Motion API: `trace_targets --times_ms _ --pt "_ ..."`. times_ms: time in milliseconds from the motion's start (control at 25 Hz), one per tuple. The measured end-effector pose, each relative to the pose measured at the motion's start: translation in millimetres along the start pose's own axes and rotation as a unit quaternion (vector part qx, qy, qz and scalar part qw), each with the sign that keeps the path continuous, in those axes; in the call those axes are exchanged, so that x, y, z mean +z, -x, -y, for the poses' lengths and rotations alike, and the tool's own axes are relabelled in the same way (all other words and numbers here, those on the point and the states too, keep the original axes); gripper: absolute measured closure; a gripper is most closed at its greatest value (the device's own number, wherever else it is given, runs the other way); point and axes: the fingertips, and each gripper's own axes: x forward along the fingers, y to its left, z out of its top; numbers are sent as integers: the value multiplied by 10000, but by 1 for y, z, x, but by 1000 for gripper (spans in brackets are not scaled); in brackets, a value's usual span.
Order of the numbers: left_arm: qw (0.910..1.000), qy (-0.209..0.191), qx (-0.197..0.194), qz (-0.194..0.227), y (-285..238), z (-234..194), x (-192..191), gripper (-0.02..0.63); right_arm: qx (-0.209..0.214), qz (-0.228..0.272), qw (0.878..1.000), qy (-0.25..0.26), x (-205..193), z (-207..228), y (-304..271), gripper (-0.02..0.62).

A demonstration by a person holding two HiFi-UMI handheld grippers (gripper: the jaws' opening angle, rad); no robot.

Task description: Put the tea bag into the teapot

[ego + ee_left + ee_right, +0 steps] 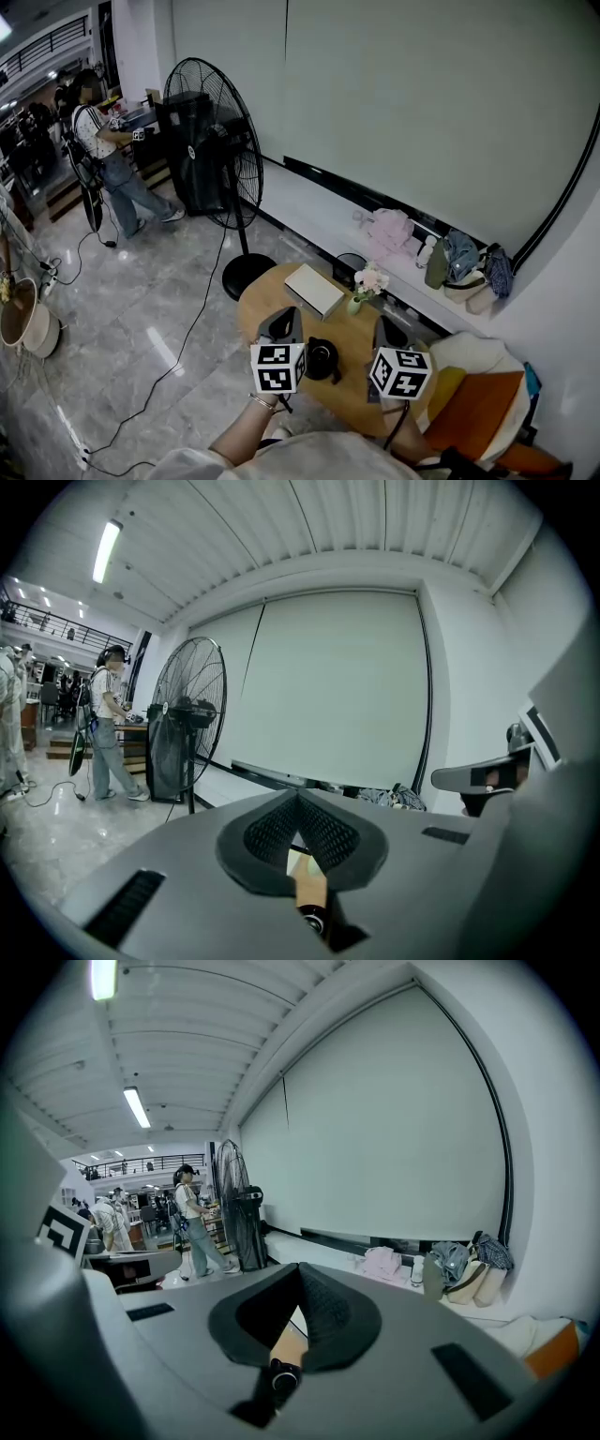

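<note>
Round wooden table (261, 309), standing fan (208, 141) behind at left. We hold left gripper (284, 323) over table, jaws closed on nothing. Black teapot (322, 359) on table between grippers. Right gripper (386, 330) likewise closed, empty, near flower vase (366, 286).

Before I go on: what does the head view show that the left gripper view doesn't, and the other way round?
Only the head view: the black teapot on the round table, with the white box and the flower vase behind it. Only the left gripper view: the left gripper, jaw tips together with nothing between them, and the ceiling light. Both: the standing fan, the person beside it and the right gripper. I see no tea bag in either.
</note>
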Motion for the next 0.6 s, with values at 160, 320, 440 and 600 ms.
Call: trace_targets --times_ms 160,320,440,600 --pt "10000 15 -50 -49 2 1 -7 601 29 35 9999 -107 2 -4 2 561" --pt "9999 -5 -68 -95 5 1 -9 601 4 64 9998 -179 2 -6 3 561" --pt "9999 -51 -71 -120 8 -1 -8 601 -49 64 9997 -227 1 -5 5 561" --pt "9998 -71 -61 -150 11 -5 -10 601 -84 58 9996 -254 -3 -5 7 561"
